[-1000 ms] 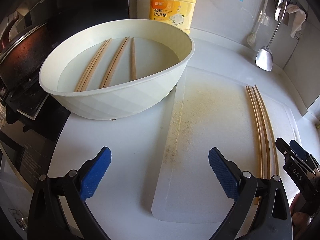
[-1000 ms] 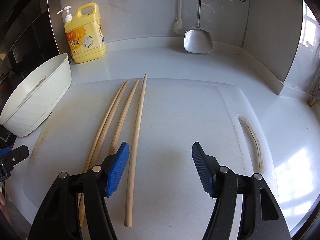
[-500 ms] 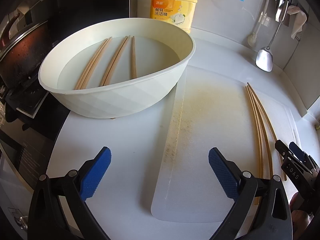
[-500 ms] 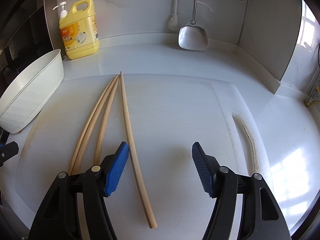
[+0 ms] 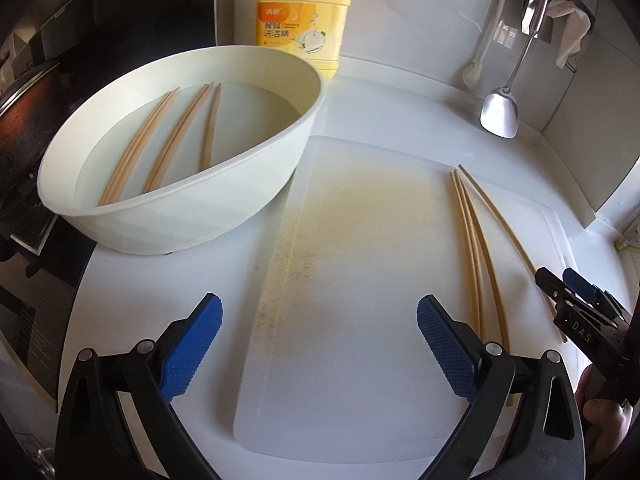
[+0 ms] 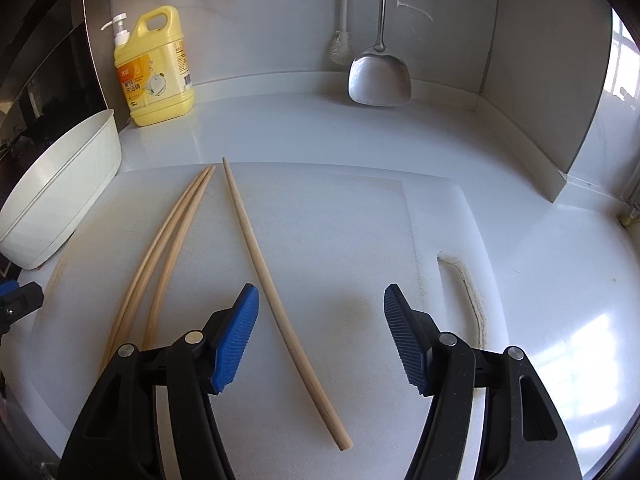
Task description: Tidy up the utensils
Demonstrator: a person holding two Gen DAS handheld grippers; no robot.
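Several wooden chopsticks lie in water in a cream bowl at the left. More chopsticks lie on a white cutting board. In the right wrist view a pair lies side by side and a single chopstick lies apart, angled between my right gripper's fingers. My right gripper is open and empty just above the board; it also shows in the left wrist view. My left gripper is open and empty over the board's near left edge.
A yellow dish soap bottle stands behind the bowl against the wall. A metal spatula and other tools hang on the back wall. A dark stove with a pan lies at the far left. The white counter ends at a corner wall on the right.
The single chopstick has swung away from the other chopsticks and now lies angled to the right between the right gripper's fingers. The right gripper shifted left and forward. The left gripper barely moved.
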